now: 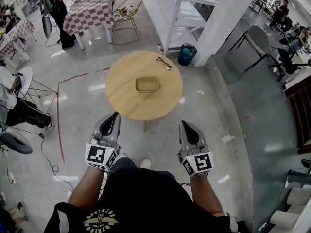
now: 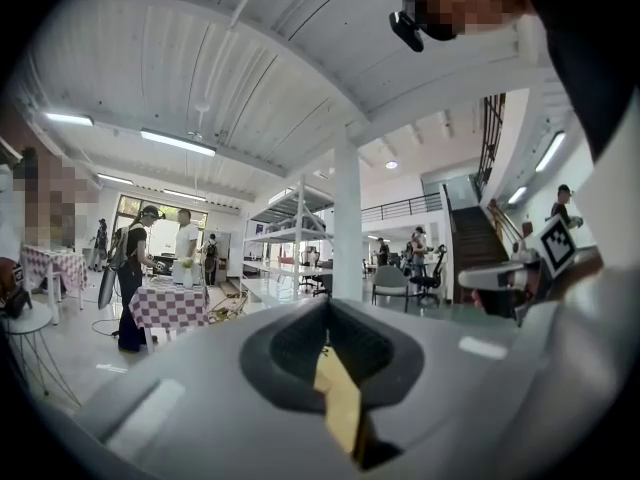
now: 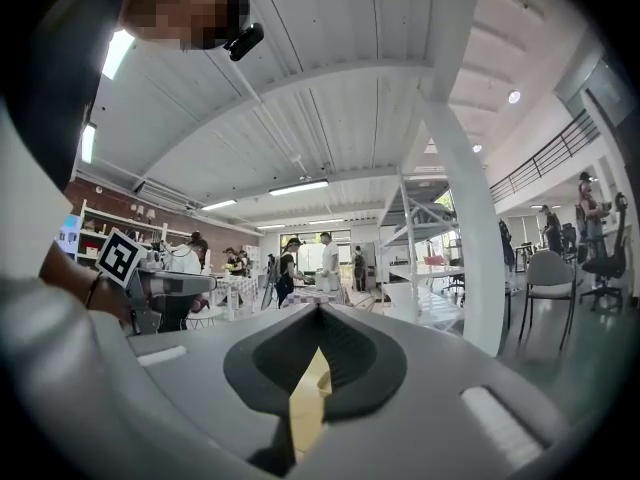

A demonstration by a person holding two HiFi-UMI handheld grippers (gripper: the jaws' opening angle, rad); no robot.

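My left gripper and right gripper are held side by side above the floor, just short of the near edge of a round wooden table. Both are shut with nothing between the jaws. A shallow tan rectangular dish sits at the table's middle, and a pair of glasses lies near its far edge. In the left gripper view the jaws meet at the tip of the left gripper, with a strip of the table showing through the hollow. The right gripper looks the same.
Beyond the table stand a blue bin, a white pillar and white shelving. A checkered table with a person beside it is at the far left, a wire chair next to it. A red line and cables mark the floor at left.
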